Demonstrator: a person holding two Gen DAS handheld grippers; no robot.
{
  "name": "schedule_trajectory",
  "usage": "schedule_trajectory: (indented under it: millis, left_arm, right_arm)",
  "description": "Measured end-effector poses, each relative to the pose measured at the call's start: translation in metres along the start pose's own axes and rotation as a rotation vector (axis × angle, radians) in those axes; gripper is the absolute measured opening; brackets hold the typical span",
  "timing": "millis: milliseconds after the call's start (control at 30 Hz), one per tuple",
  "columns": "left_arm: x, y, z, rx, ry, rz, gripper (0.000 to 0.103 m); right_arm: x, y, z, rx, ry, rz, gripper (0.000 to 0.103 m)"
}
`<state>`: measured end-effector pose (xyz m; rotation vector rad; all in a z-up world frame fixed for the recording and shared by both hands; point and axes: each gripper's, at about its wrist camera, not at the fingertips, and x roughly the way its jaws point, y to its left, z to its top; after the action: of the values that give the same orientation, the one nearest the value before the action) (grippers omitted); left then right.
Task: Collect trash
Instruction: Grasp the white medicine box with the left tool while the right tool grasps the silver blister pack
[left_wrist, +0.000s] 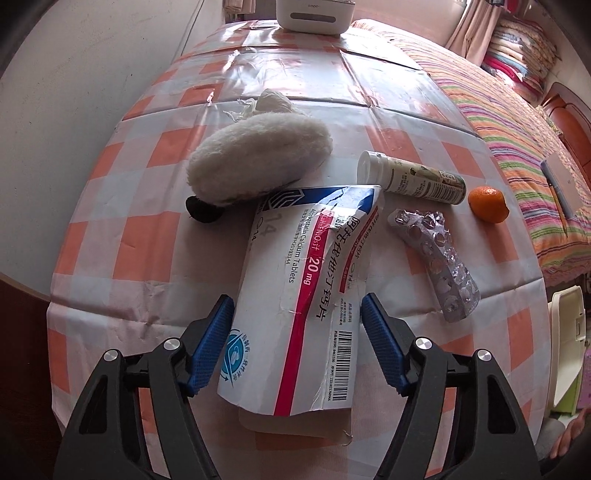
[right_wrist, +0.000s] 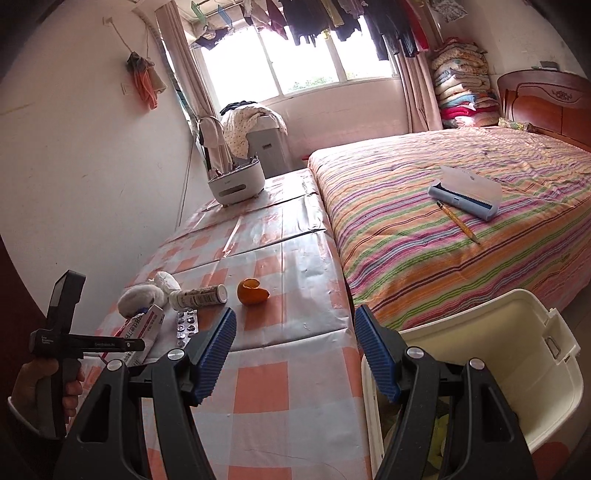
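The white bin (right_wrist: 491, 373) under the wide-apart right claw (right_wrist: 295, 350) holds something green, and the wide-apart left claw (left_wrist: 297, 347) sits around a crumpled pill box (left_wrist: 295, 295).

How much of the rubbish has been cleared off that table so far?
Hard to say what is done: something lies in the bin, unclear what. In hand: the left gripper straddles the torn pill box, its pads at the box's sides, a grip not certain. Left: the blister pack, bottle, orange peel and fluffy pad. The right gripper is open and empty.
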<state>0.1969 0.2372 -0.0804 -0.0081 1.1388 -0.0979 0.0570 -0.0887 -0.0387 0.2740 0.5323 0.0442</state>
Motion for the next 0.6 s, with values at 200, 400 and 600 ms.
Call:
schedule_trajectory:
  millis: [200, 400, 600]
  left_arm:
    - [-0.007, 0.002, -0.007, -0.001, -0.024, -0.001, 0.059]
    - [-0.024, 0.002, -0.016, 0.0, -0.073, 0.009, 0.056]
    - [-0.051, 0.009, -0.023, -0.035, -0.153, 0.006, 0.056]
  right_arm:
    - [0.063, 0.054, 0.009, -0.161, 0.178, 0.157, 0.065]
    - [0.119, 0.099, 0.001, -0.274, 0.311, 0.22, 0.065]
    - [0.155, 0.127, -0.009, -0.344, 0.381, 0.223, 0.065]
